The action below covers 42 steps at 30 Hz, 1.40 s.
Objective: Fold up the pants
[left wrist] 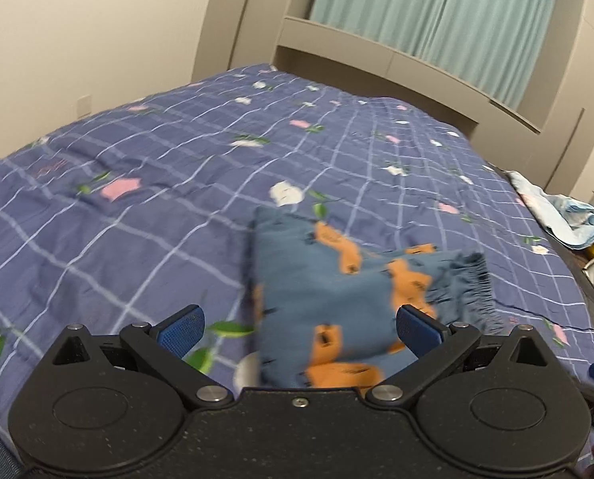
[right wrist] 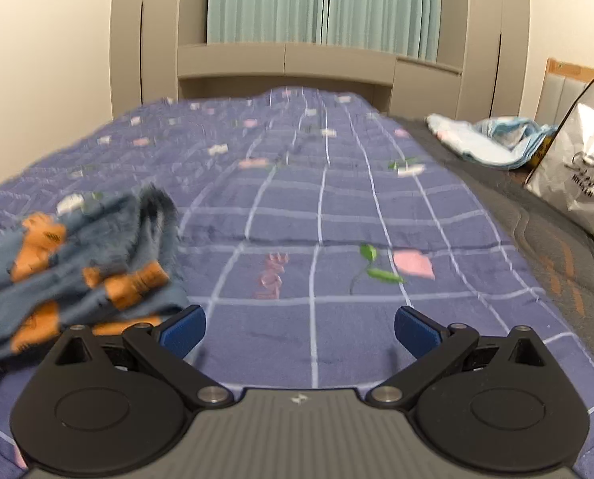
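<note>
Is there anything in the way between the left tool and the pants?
No. The left tool is open right over the pants, which lie on the bedspread. Nothing sits between them.

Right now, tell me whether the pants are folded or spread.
Folded: the pants lie as a compact layered bundle on the bedspread, not laid out.

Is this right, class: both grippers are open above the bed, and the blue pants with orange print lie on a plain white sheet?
Not quite. The left gripper and right gripper are open, but the pants lie on a purple grid-patterned bedspread with flowers, as the left wrist view shows.
</note>
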{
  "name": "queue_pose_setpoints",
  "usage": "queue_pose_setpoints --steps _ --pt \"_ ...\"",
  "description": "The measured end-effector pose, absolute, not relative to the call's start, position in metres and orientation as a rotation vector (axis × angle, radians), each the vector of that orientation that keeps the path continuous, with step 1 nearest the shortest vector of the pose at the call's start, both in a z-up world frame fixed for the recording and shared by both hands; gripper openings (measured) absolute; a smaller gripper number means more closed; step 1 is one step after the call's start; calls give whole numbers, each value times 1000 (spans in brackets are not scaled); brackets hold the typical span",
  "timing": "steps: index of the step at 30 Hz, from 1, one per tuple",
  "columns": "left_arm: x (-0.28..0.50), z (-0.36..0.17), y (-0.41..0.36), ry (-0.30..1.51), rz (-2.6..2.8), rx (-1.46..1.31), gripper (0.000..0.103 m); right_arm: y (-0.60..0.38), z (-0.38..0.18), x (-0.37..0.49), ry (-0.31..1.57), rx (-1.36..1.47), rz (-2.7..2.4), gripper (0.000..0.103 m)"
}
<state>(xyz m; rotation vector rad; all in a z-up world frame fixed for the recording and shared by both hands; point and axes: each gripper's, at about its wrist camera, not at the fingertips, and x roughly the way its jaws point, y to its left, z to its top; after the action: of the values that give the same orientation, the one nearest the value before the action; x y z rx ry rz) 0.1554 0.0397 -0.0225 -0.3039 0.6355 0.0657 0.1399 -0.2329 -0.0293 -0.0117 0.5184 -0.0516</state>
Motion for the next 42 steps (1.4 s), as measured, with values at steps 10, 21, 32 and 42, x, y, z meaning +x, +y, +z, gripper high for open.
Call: queue_pose_setpoints --steps 10,21,32,42 --pt "146 -56 67 723 64 -382 102 -167 -10 176 526 -90 126 103" --pt "138 -63 61 705 15 -291 102 -152 -31 187 629 -102 37 103" --pt "129 -63 49 725 -8 -191 102 -180 -37 165 622 5 19 103" --pt "144 -38 72 686 2 -325 102 -176 -15 170 514 -16 54 103"
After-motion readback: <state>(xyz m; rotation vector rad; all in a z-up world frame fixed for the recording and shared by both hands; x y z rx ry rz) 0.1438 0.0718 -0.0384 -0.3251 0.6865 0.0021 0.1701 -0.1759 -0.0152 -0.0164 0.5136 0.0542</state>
